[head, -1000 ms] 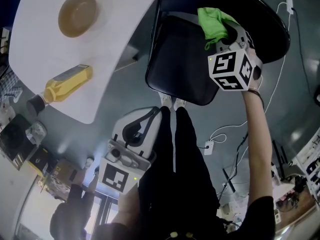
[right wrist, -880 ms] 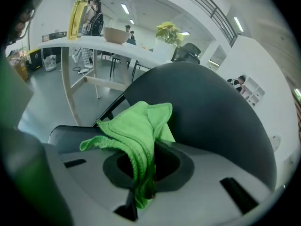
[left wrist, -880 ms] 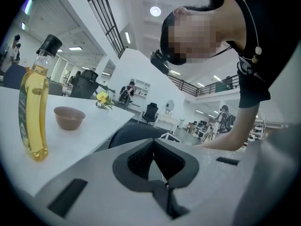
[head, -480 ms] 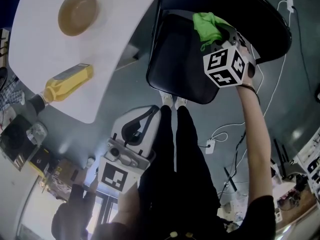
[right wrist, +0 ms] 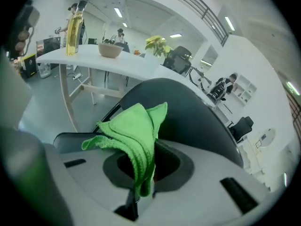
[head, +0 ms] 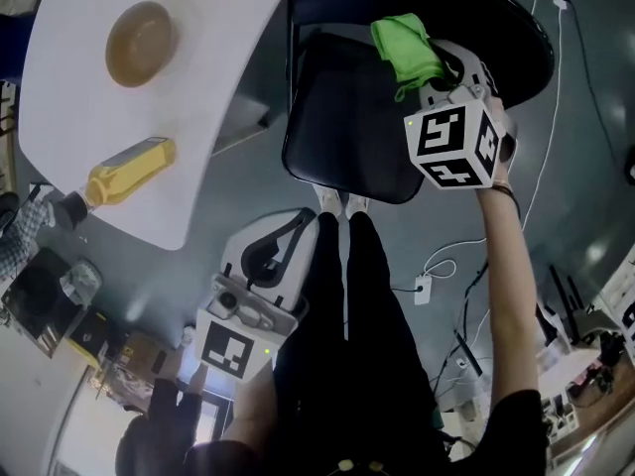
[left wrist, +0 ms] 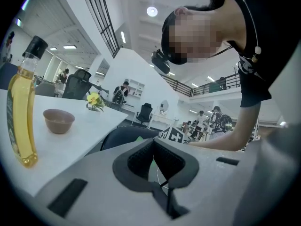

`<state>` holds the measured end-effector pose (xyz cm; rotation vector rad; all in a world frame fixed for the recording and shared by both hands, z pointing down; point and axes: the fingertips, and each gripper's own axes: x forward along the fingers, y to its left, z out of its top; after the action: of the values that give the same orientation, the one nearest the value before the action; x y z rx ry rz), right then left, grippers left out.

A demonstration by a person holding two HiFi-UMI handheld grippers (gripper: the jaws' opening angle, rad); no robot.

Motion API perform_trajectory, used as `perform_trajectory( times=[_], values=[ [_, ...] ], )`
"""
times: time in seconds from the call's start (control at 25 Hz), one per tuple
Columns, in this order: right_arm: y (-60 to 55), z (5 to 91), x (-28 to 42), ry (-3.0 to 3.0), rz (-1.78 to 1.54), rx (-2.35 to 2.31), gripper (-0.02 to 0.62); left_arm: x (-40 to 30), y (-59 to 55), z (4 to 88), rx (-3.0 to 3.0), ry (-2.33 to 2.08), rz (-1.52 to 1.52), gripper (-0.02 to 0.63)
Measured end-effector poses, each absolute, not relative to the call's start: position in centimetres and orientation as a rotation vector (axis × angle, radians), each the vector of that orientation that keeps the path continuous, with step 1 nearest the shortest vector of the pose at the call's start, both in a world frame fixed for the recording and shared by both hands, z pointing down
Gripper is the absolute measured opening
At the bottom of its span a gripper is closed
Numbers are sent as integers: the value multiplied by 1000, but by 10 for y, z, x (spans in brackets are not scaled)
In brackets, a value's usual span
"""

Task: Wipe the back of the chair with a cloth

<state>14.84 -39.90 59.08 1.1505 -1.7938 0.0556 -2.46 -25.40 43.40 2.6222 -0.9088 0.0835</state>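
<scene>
A black chair stands in front of me, its seat nearest and its curved back beyond. My right gripper is shut on a green cloth and holds it against the inner face of the chair back. The cloth hangs folded out of the shut jaws. My left gripper hangs low by my legs, away from the chair, shut with nothing in it. From the left gripper view the chair back shows beyond the jaws.
A white table lies left of the chair with a brown bowl and a bottle of yellow oil on it. White cables trail over the grey floor to the right. Clutter lines the lower left edge.
The right gripper has slid the green cloth a little leftward along the chair back. The left gripper has stayed in place.
</scene>
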Motion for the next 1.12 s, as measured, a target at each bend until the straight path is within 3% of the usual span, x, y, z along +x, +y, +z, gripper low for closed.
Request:
perform_trajectory(
  times=[0.64,1.12],
  values=[
    [-392,444,284,-1592,-95,1539,44,-2,-243,413,2684,-816,74,5],
    [-387,498,286,-1549,-2,1521,44,-3,-243,421,2647,-816,75,5]
  ],
)
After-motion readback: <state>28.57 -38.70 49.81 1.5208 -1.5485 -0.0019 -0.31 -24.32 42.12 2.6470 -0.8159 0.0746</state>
